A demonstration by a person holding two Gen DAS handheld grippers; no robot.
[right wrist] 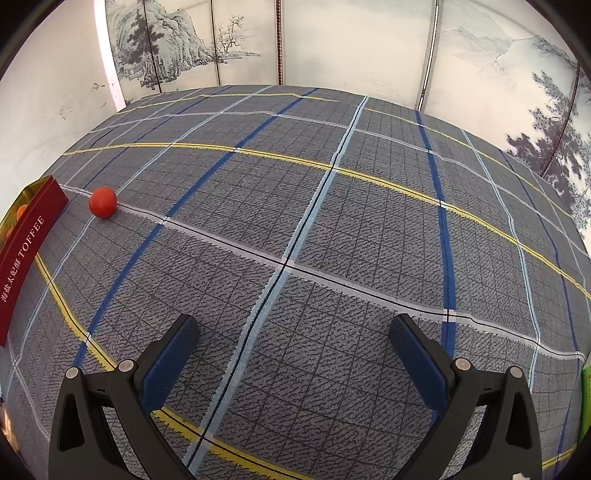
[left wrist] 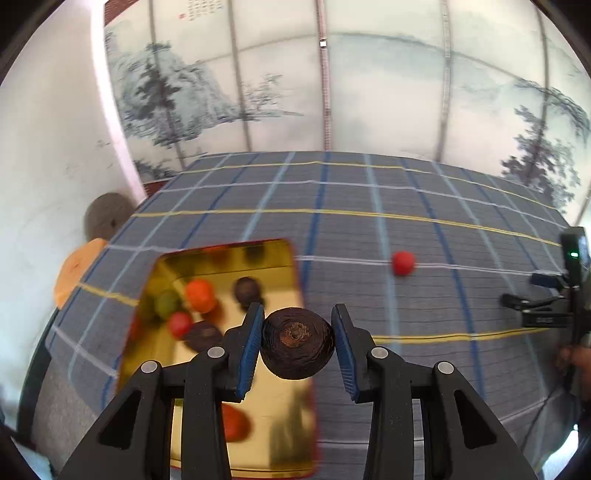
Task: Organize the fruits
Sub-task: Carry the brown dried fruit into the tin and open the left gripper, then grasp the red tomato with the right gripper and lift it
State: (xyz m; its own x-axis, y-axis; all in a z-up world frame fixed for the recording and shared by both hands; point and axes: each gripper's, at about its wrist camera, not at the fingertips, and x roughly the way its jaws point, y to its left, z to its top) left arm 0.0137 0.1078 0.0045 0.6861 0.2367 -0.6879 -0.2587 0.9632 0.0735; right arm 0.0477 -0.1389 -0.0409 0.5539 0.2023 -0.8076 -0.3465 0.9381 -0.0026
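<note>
Our left tongs [left wrist: 297,334] barely pinch the dark fruit [left wrist: 297,343] above the tin's [left wrist: 229,254] edge; it could drop outside; right tongs [right wrist: 293,341] spread

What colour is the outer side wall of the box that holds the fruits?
Dark red with white lettering, seen best in the right wrist view on the box.

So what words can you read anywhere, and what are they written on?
"TOFFEE": white letters on the red side of the tin box.
Chinese characters before "TOFFEE", same red side: too small to read.
Red seal and dark writing on the wall painting: too blurred to read.
</note>
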